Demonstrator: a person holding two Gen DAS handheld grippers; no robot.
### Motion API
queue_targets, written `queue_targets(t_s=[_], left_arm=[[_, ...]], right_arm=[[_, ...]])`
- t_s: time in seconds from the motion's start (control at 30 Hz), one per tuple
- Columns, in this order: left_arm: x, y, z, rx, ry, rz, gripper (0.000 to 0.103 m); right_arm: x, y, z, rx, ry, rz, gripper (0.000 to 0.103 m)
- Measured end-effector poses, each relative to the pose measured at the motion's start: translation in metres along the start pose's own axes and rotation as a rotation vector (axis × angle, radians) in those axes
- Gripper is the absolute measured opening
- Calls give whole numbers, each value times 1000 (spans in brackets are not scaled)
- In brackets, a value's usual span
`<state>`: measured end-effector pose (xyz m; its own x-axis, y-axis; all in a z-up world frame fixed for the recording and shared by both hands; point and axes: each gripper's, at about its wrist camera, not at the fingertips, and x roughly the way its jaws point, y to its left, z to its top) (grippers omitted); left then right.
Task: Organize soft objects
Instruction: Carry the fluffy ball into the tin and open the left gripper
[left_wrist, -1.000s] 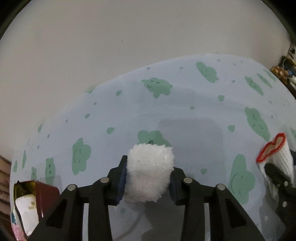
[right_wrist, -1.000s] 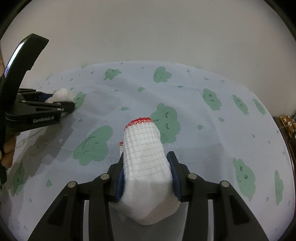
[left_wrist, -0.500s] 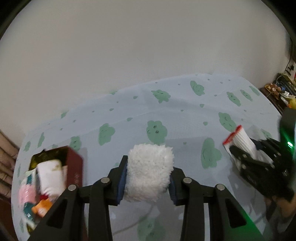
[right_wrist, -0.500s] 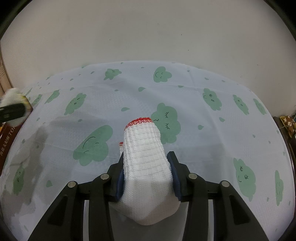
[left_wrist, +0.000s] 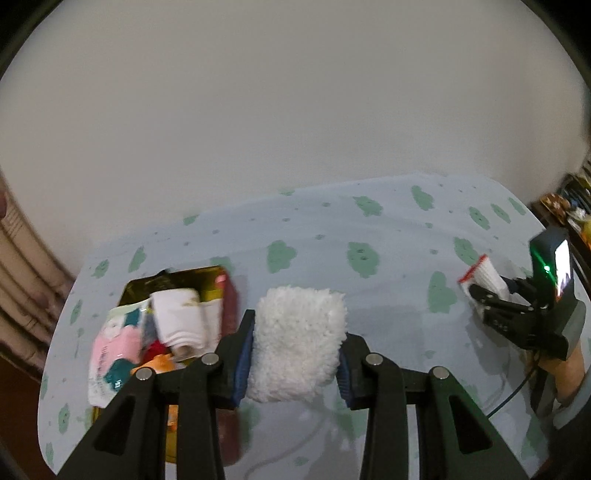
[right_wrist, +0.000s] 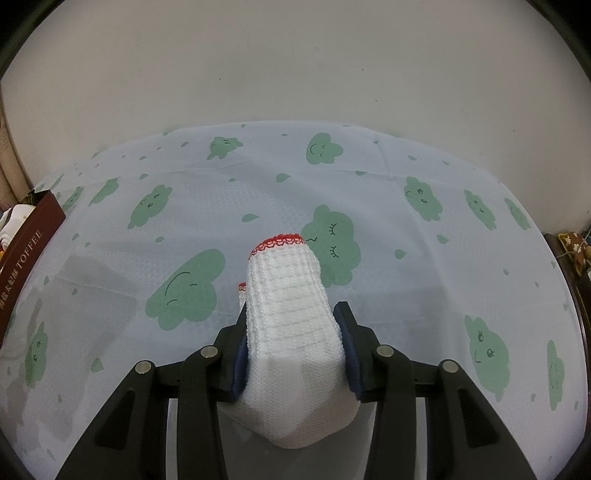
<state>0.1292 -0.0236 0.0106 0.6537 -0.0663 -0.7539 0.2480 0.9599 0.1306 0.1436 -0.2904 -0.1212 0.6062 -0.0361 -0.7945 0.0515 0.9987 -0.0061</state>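
My left gripper (left_wrist: 295, 350) is shut on a fluffy white sock (left_wrist: 297, 343) and holds it above the table, just right of a dark red box (left_wrist: 231, 306) filled with folded soft items. My right gripper (right_wrist: 293, 343) is shut on a white knitted sock with a red trim (right_wrist: 291, 310), held over the cloth. The right gripper also shows in the left wrist view (left_wrist: 480, 299) at the far right, with the knitted sock (left_wrist: 484, 275) in it. The box's side (right_wrist: 26, 240) shows at the left edge of the right wrist view.
A pale blue tablecloth with green clouds (right_wrist: 369, 192) covers the table. A plain wall stands behind it. Cluttered shelves (left_wrist: 569, 210) lie past the table's right edge. A cable (left_wrist: 509, 398) trails near the right gripper's hand.
My left gripper has risen and pulled back to the left with the fluffy sock; the box has come fully into its view. The right gripper has stayed still with the knitted sock.
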Motion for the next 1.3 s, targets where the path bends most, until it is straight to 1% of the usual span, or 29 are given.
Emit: queue_targets(t_s=[0.13, 0.47, 0.6, 0.73, 0.77, 0.83, 1.0, 1.1, 1.3], left_arm=[[-3, 33, -2, -61, 6, 42, 38], [-5, 105, -10, -164, 22, 155, 38], [-2, 121, -10, -192, 36, 173, 38], [6, 128, -7, -204, 52, 184, 38], [10, 130, -7, -213, 59, 185, 38], [16, 133, -7, -231, 80, 158, 38], [32, 131, -7, -237, 115, 128, 38], [43, 133, -6, -262, 141, 95, 38], [52, 150, 9, -347, 141, 61, 39]], right_arm=[[0, 0, 1, -1, 0, 1, 41], [0, 0, 1, -3, 0, -1, 41], [0, 0, 1, -2, -1, 1, 41], [0, 0, 1, -2, -1, 1, 41], [0, 0, 1, -2, 0, 1, 41], [0, 1, 1, -2, -1, 0, 41], [0, 0, 1, -2, -1, 1, 41], [0, 0, 1, -2, -1, 1, 41], [0, 0, 1, -2, 0, 2, 41]])
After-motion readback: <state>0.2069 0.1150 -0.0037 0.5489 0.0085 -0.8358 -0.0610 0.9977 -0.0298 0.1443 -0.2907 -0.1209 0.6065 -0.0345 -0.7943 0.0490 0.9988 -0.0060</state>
